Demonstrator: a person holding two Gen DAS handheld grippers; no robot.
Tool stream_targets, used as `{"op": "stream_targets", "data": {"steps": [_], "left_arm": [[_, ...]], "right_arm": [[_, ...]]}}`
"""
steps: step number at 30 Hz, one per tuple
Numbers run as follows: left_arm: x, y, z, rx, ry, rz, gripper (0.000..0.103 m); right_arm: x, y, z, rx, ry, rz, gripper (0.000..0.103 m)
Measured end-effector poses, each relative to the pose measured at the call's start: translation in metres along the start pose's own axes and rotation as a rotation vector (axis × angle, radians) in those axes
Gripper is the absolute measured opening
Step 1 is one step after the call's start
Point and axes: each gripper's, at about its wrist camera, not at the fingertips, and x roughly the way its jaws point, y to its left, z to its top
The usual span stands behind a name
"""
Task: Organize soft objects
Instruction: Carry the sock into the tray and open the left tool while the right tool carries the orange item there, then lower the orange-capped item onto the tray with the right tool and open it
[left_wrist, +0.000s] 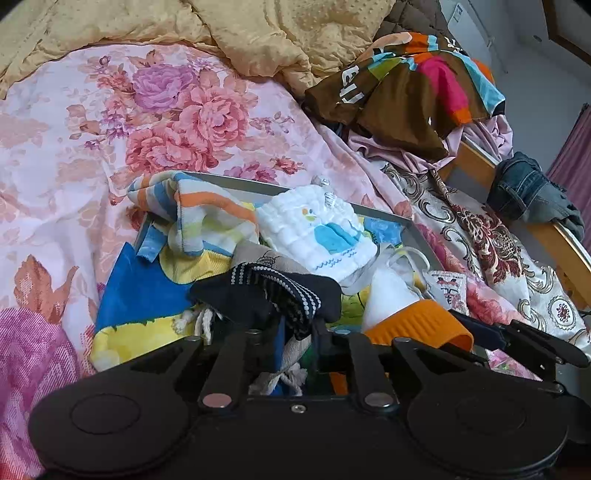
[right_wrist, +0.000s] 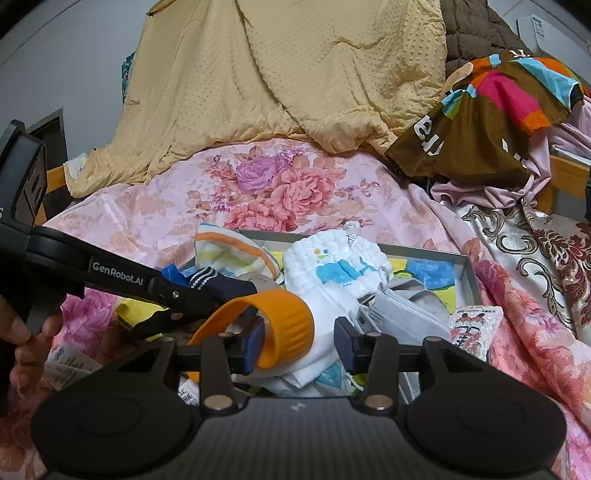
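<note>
A grey-rimmed tray on the bed holds a striped cloth, a white quilted cloth and other soft pieces. A dark sock with white dotted stripes drapes over the tips of my left gripper, whose jaws stand slightly apart. A white sock with an orange cuff lies between the spread blue pads of my right gripper. The left pad sits inside the cuff's loop.
A tan quilt is heaped at the back over the floral sheet. A brown multicoloured cloth and jeans lie by the wooden bed edge on the right. A small embroidered sachet rests beside the tray. A hand holds the left gripper.
</note>
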Motion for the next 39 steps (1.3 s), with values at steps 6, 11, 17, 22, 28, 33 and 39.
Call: {"op": "stream_targets", "data": {"steps": [6, 11, 17, 22, 28, 33, 39], "left_arm": [[-0.005, -0.004, -0.002, -0.002, 0.006, 0.017, 0.026], [-0.015, -0.008, -0.004, 0.006, 0.001, 0.031, 0.037], [-0.025, -0.012, -0.009, 0.02, 0.014, 0.042, 0.041], [-0.031, -0.013, -0.012, 0.021, 0.02, 0.046, 0.043], [-0.03, -0.016, -0.017, 0.026, 0.037, 0.042, 0.043], [-0.031, -0.016, -0.02, 0.018, 0.039, 0.043, 0.045], [-0.035, -0.014, -0.024, 0.009, 0.042, 0.053, 0.05]], "right_arm": [[-0.006, 0.001, 0.001, -0.012, -0.015, 0.007, 0.056], [-0.01, 0.003, 0.0, -0.026, -0.003, 0.015, 0.062], [-0.014, 0.005, 0.0, -0.053, 0.03, 0.019, 0.071], [-0.016, 0.004, 0.001, -0.064, 0.058, 0.031, 0.077], [-0.015, 0.003, 0.0, -0.078, 0.091, 0.044, 0.082], [-0.016, -0.002, 0.002, -0.062, 0.119, 0.082, 0.083], [-0.017, 0.001, 0.0, -0.084, 0.131, 0.091, 0.086]]}}
